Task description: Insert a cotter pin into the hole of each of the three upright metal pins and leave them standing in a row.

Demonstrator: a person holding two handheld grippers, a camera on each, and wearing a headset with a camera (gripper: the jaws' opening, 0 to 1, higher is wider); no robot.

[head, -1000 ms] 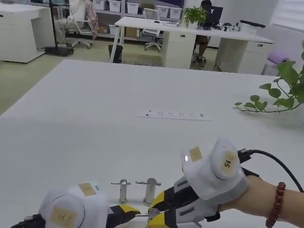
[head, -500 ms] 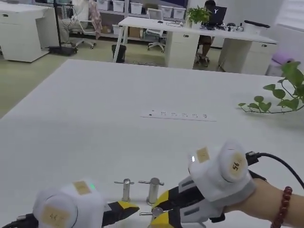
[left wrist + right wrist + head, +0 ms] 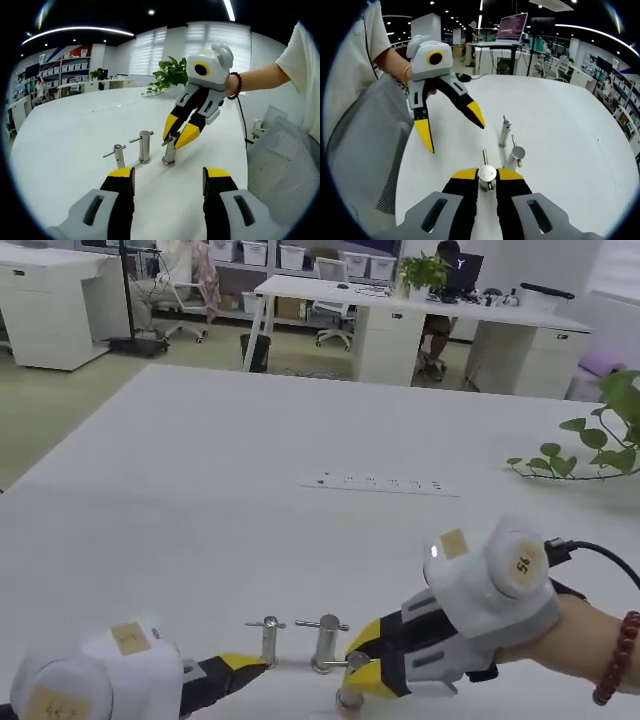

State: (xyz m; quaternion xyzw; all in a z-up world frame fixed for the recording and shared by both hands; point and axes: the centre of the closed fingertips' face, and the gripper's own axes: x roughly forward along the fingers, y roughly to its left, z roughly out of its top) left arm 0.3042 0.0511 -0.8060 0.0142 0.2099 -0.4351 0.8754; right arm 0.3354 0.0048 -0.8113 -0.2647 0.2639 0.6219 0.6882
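Note:
Three upright metal pins stand in a row on the white table. The far pin and the middle pin each carry a cotter pin across the top. At the near pin my right gripper is shut on the cotter pin, which pokes through that pin's head. In the head view the right gripper sits just right of the near pin. My left gripper is open and holds nothing, a little short of the row, at the lower left in the head view.
A white power strip lies mid-table beyond the pins. A leafy plant hangs over the right edge. Office desks and chairs stand past the table's far edge.
My left gripper has drawn back to the left, away from the near pin, and stands open. The right gripper has shifted slightly right, still at the near pin.

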